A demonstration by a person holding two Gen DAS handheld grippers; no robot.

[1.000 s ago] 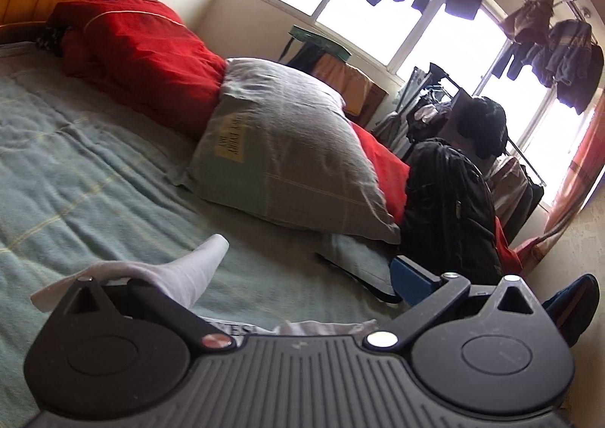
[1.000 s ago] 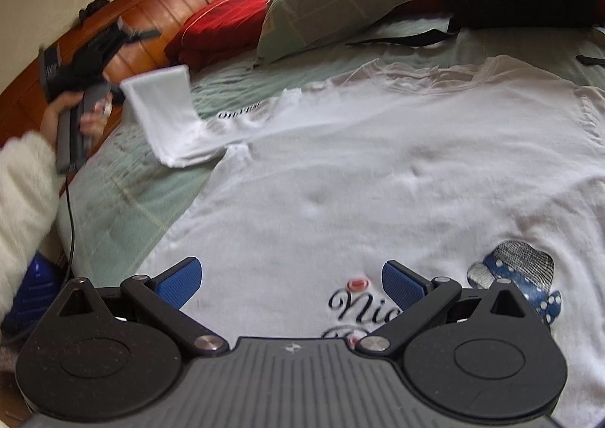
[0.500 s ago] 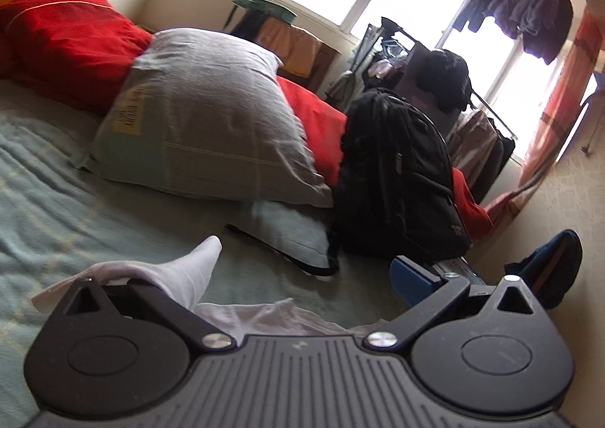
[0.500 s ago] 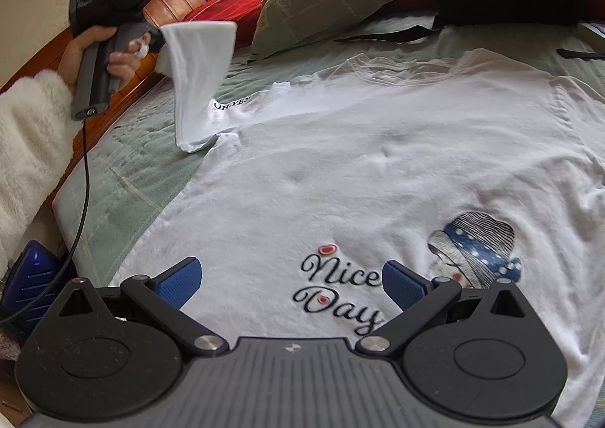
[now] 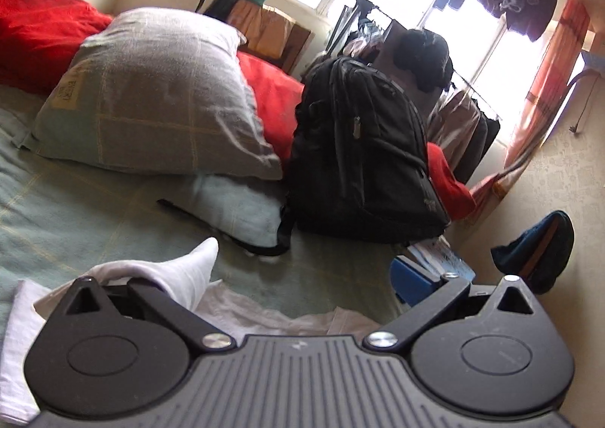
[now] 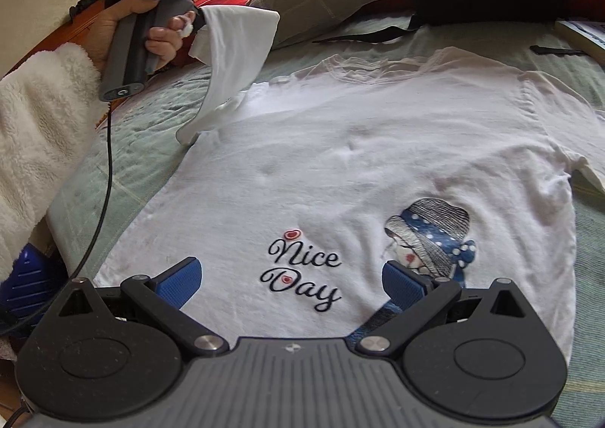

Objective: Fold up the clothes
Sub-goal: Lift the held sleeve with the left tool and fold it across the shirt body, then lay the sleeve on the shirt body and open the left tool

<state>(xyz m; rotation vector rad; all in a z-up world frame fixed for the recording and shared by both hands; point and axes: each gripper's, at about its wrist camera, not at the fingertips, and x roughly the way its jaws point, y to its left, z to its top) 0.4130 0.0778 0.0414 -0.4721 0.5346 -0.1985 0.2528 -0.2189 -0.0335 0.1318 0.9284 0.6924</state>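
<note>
1. Left wrist view: left gripper, fingers spread, white sleeve draped over one finger – whether it is clamped, cannot tell. Backpack and pillow behind.
2. Right wrist view: right gripper open, empty, over the T-shirt flat on the bed – sleeve lifted.

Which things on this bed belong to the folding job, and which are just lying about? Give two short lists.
Part of the job:
white T-shirt, spread flat on the bed
its sleeve, lifted by the left tongs
right tongs, open above the hem

Just lying about:
grey pillow
red bedding
black backpack
book
</note>
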